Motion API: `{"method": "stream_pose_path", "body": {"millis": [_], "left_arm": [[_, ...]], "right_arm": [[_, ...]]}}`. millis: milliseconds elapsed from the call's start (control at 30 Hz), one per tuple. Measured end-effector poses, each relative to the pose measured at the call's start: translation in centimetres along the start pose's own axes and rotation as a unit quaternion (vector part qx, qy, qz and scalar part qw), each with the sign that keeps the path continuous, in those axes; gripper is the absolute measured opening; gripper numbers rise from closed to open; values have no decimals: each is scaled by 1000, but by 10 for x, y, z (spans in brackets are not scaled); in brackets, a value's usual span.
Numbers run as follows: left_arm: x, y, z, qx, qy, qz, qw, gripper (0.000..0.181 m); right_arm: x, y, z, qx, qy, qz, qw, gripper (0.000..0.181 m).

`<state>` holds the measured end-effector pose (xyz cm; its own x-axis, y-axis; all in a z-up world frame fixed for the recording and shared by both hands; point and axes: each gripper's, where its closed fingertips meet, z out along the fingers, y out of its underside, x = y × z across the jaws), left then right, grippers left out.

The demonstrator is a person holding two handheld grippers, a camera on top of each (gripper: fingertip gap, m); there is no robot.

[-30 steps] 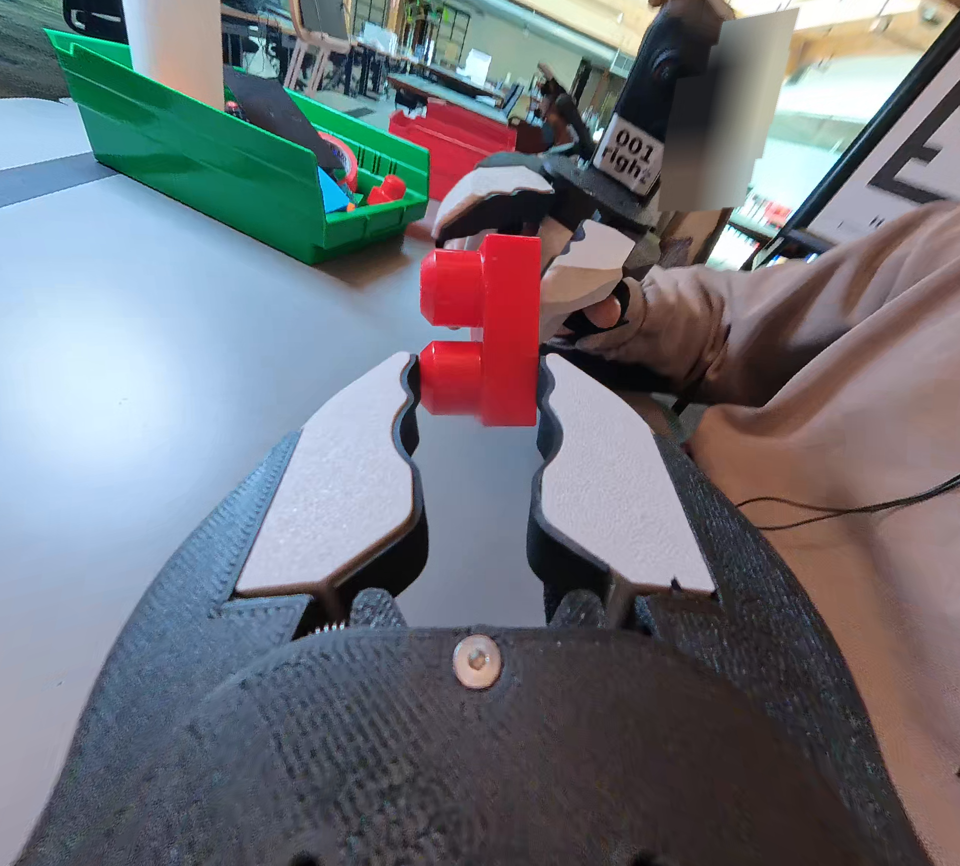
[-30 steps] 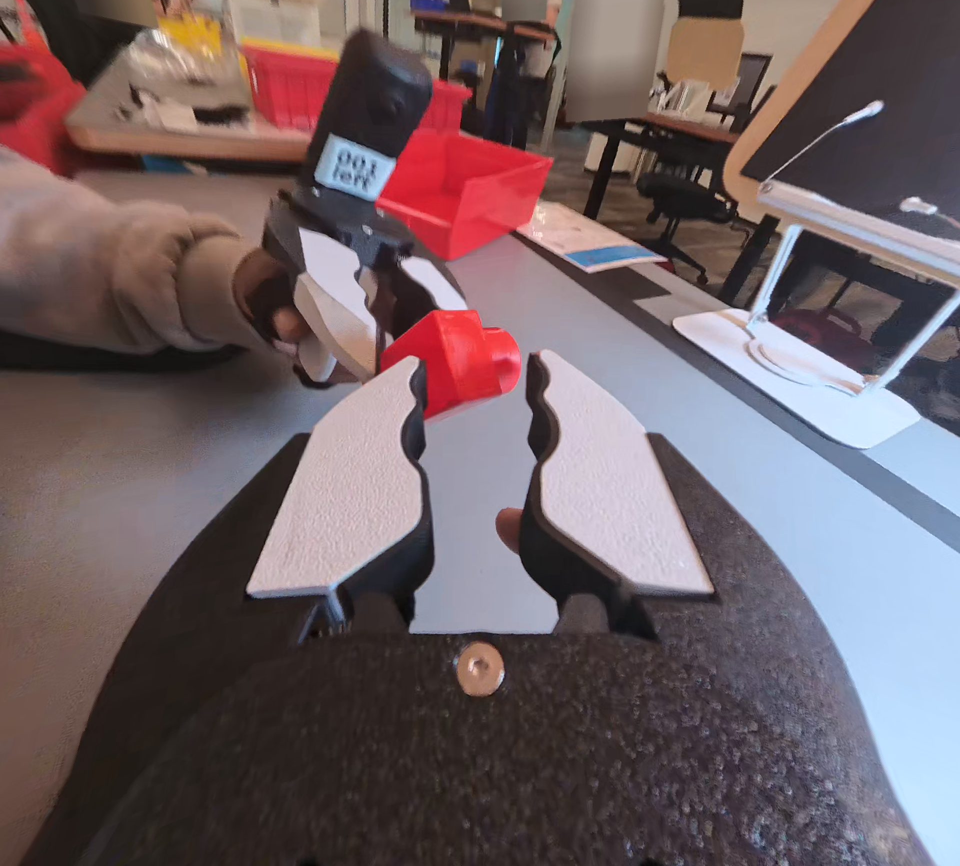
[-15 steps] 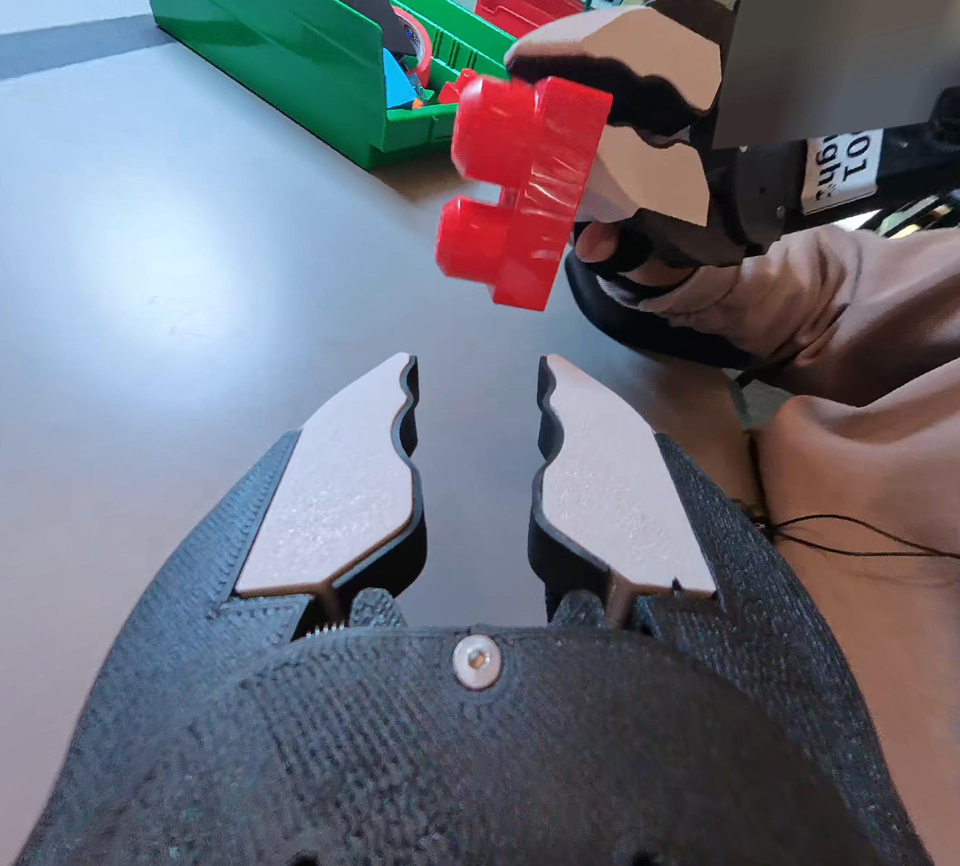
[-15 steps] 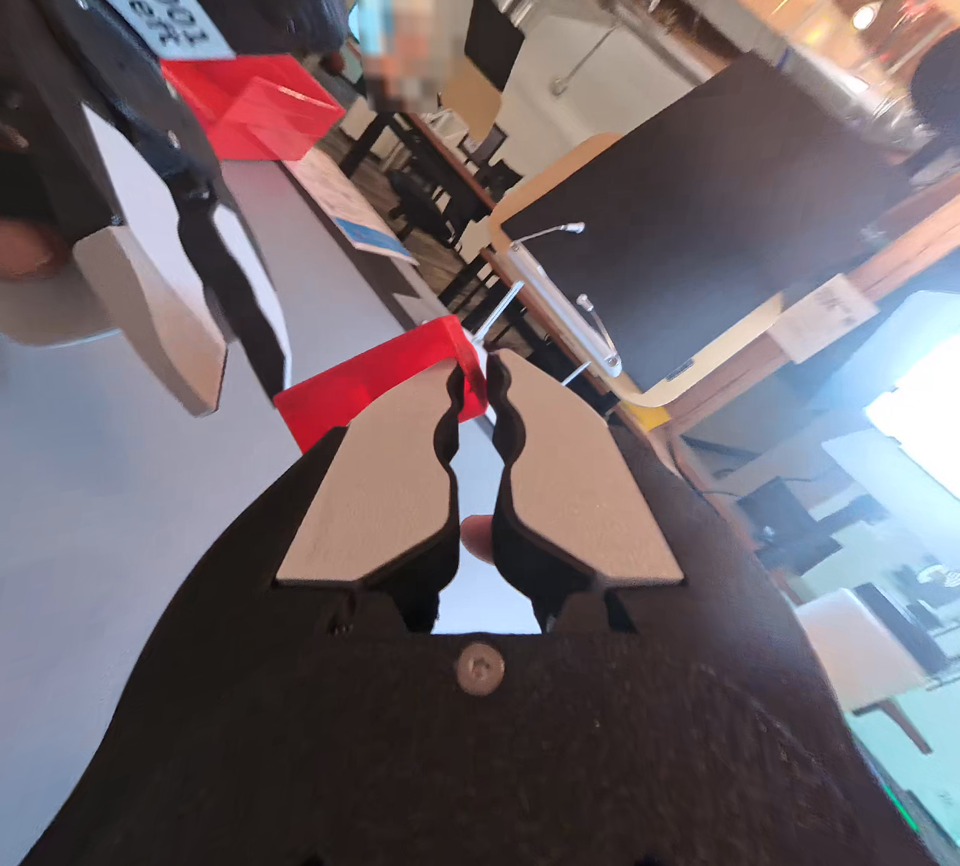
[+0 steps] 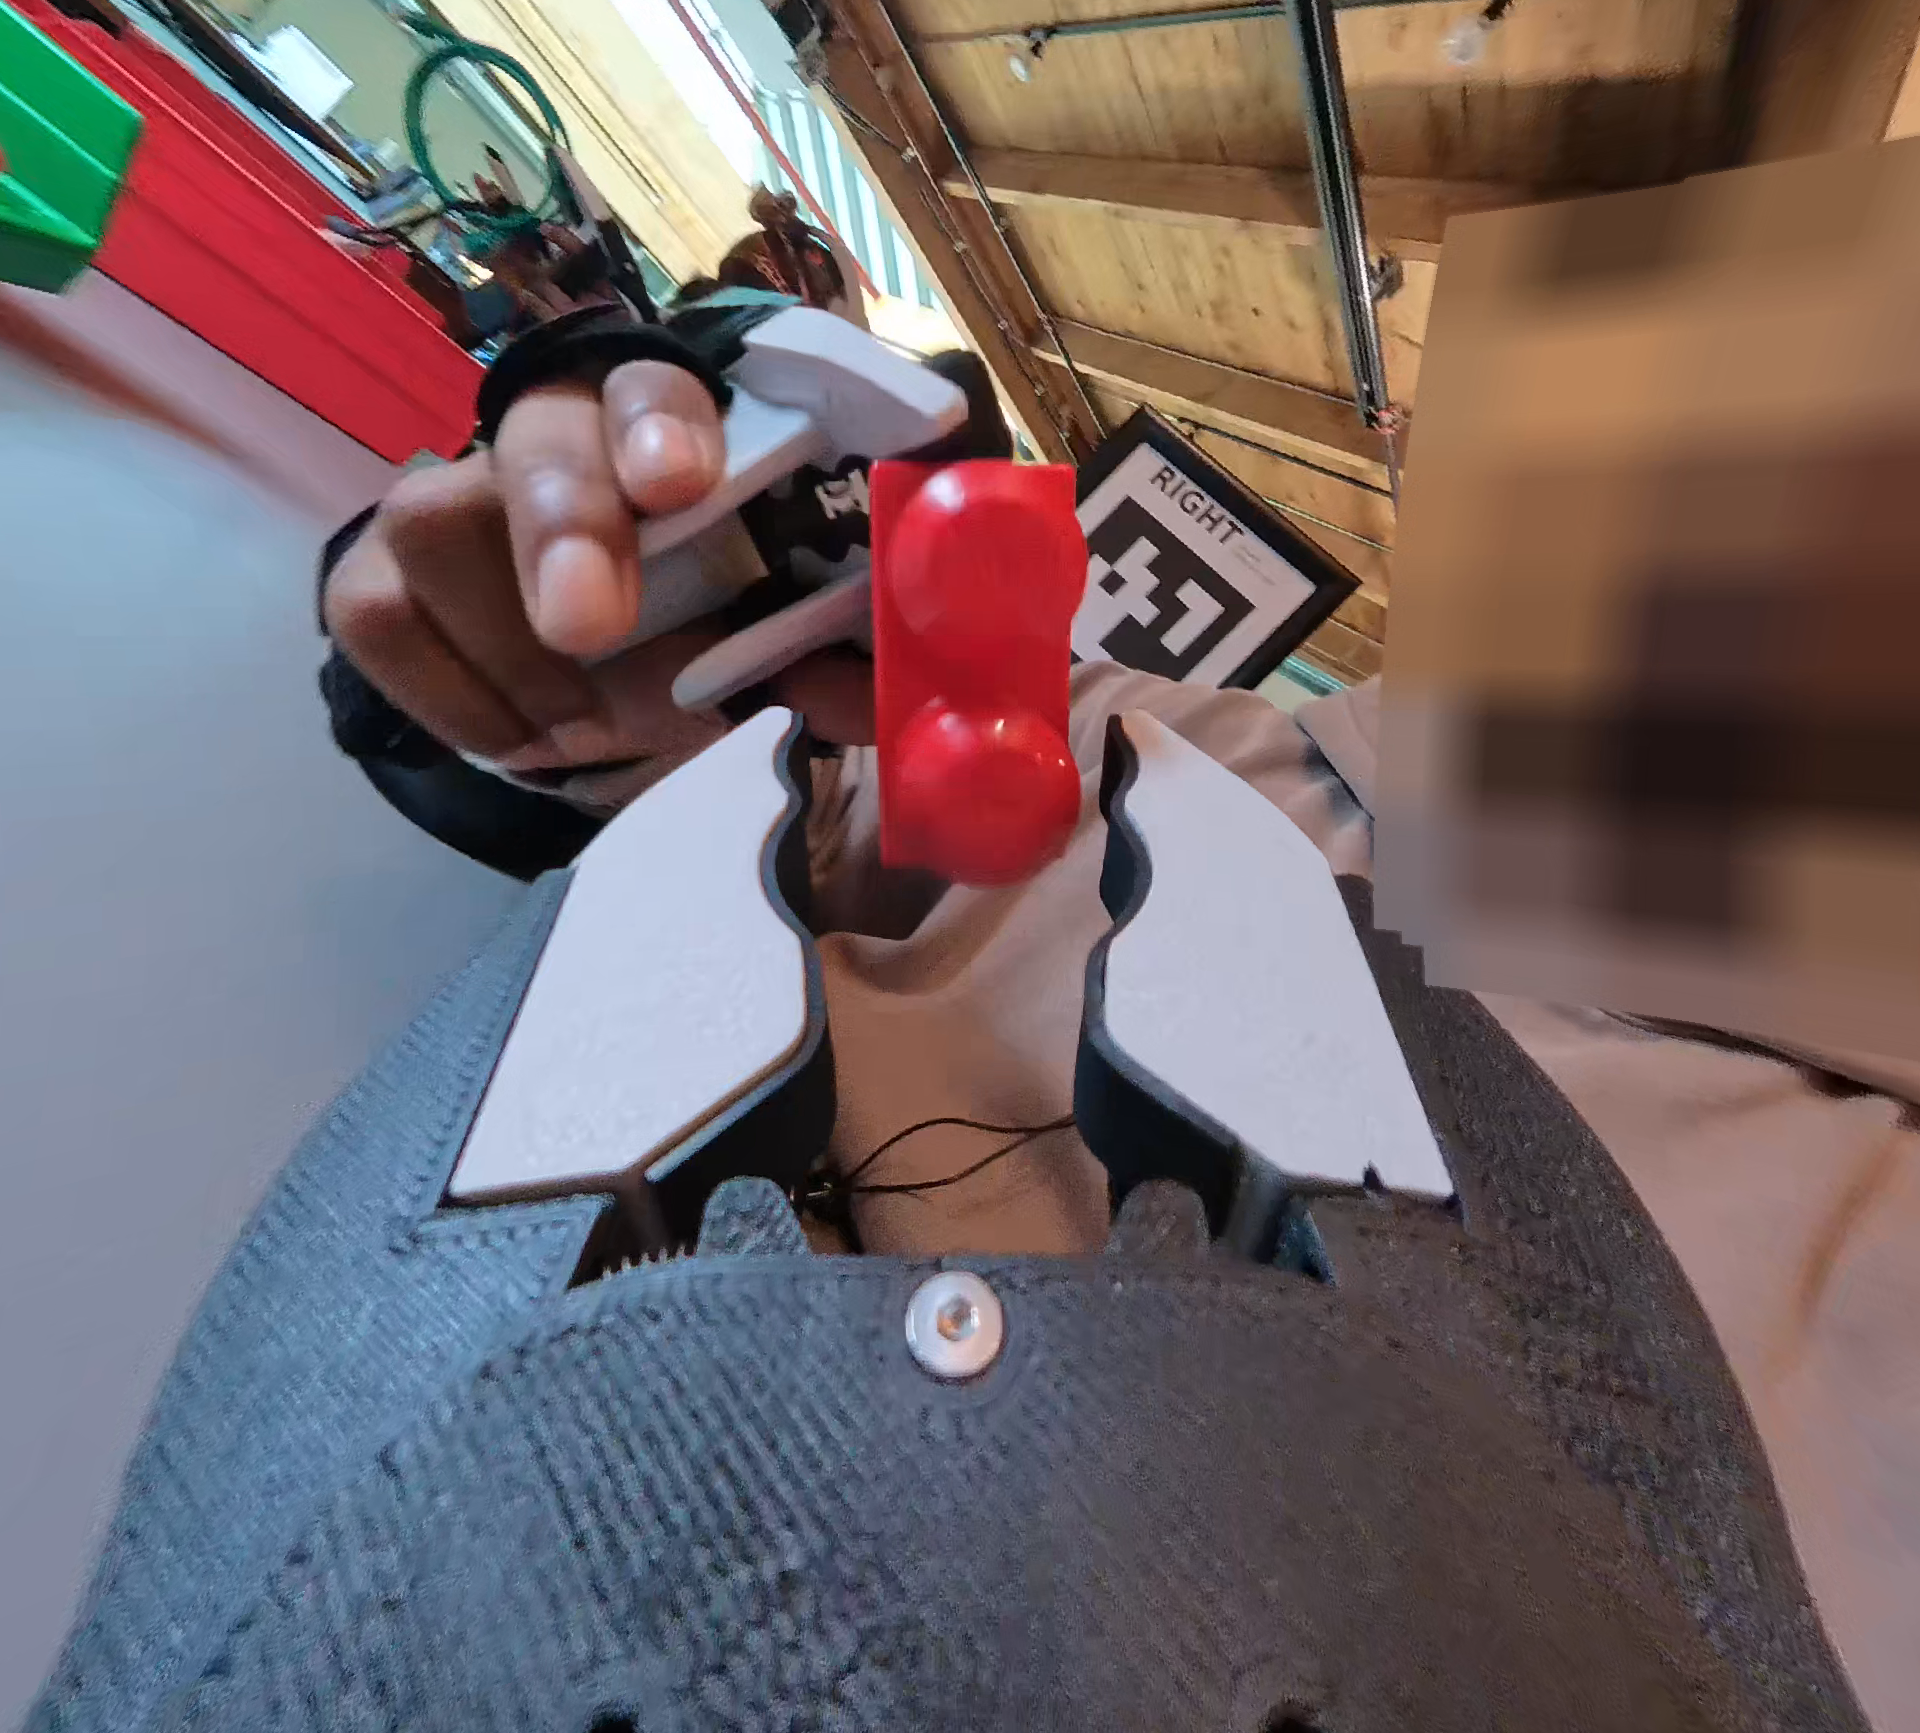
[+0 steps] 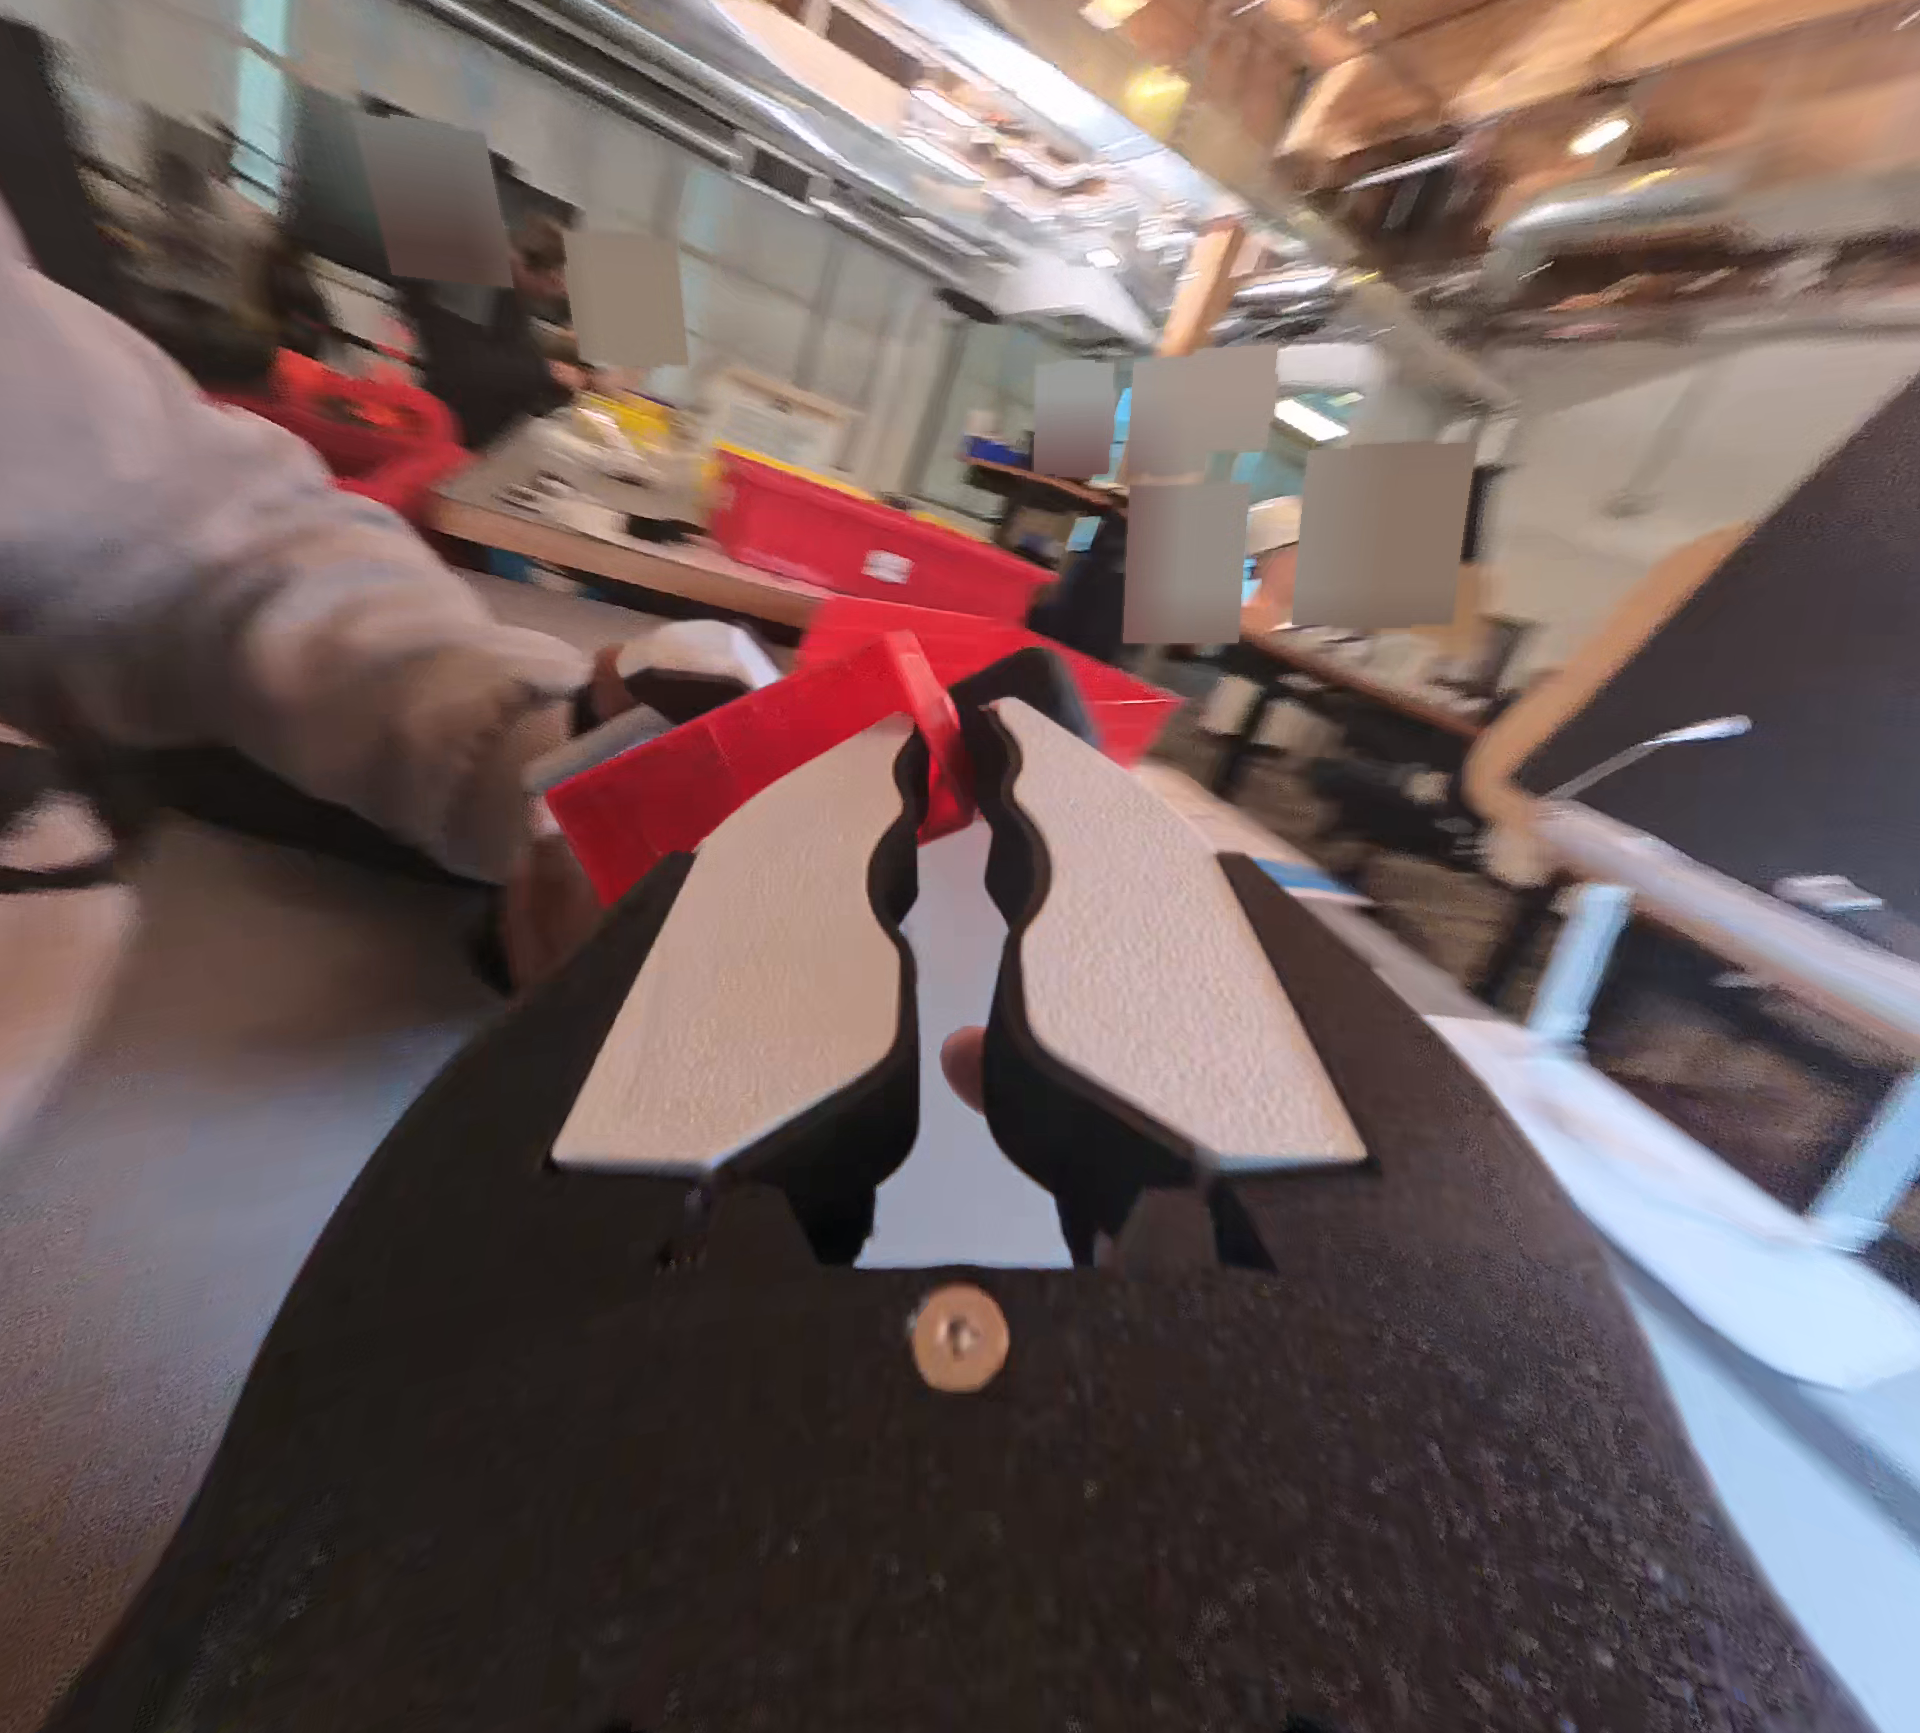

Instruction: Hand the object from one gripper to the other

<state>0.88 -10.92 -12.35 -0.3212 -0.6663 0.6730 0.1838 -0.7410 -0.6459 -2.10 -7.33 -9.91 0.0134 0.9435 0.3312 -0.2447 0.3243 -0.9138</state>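
Note:
A red brick with two round studs (image 5: 977,665) is held upright in the air, studs facing the left wrist camera. My right gripper (image 6: 951,738) is shut on one end of the brick (image 6: 727,769). In the left wrist view the right gripper's grey fingers (image 5: 831,405) reach in from behind the brick, with a hand around its handle. My left gripper (image 5: 954,727) is open. The brick's lower stud sits between its fingertips, with a gap on the left side. The right wrist view is blurred, and the left gripper is mostly hidden behind the brick there.
A grey table (image 5: 156,748) lies below to the left, with a green bin (image 5: 52,156) and a red bin (image 5: 260,260) at its far side. A framed black-and-white marker sign (image 5: 1195,582) stands behind. More red bins (image 6: 862,540) and a white stand (image 6: 1662,1164) show in the right wrist view. About 5 cm separates my left fingertips from my right.
A second ago the brick sat between my left fingertips with the right gripper open. The right gripper shut on it and lifted it away. Both grippers now tilt upward, studs facing the left.

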Motion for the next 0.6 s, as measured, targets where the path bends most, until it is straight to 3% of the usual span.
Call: {"method": "stream_pose_path", "body": {"millis": [167,300,400,500,600], "left_arm": [[16,17,9,-44,51,-1,998,50],[14,24,11,-64,44,10,997,38],[1,21,8,-70,-13,35,997,37],[-10,6,-2,-54,-83,97,990,37],[-31,-19,-25,-35,-217,209,953,37]], "right_arm": [[-24,2,1,5,-122,145,982,8],[-35,10,2,-19,-167,183,968,7],[-23,18,2,-45,-132,163,977,11],[6,18,-2,-44,-71,183,979,27],[33,21,-9,-41,-27,238,970,33]]}}
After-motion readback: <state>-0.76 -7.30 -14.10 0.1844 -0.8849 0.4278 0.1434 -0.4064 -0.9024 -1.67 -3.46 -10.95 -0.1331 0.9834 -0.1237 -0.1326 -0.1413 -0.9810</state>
